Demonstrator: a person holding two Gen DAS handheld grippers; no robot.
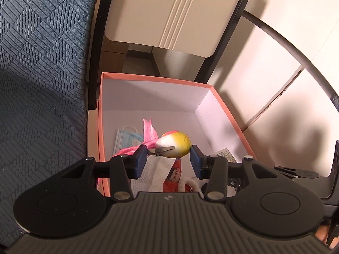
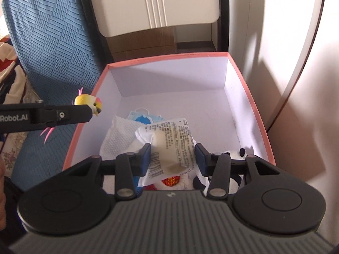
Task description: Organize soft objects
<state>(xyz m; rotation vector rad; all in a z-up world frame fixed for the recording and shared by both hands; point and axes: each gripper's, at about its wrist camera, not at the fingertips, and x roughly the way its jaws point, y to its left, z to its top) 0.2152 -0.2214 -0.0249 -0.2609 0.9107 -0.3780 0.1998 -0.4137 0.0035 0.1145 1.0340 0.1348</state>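
A salmon-rimmed box (image 1: 156,78) with white walls stands on the floor. My left gripper (image 1: 168,151) is shut on a small yellow-and-white toy bird (image 1: 175,142) with pink tail feathers, held over the box's left side. In the right wrist view the bird (image 2: 90,102) sits at the left gripper's fingertip (image 2: 82,114), just above the box rim (image 2: 169,58). My right gripper (image 2: 172,151) is shut on a white printed packet (image 2: 169,139), held over the near part of the box.
Inside the box lie a blue face mask (image 2: 144,116), a white paper towel (image 2: 118,135), a red doll (image 1: 173,177) and a panda plush (image 2: 239,154). A blue textured cushion (image 1: 42,84) flanks the box on the left. A cream cabinet (image 1: 169,10) stands behind it.
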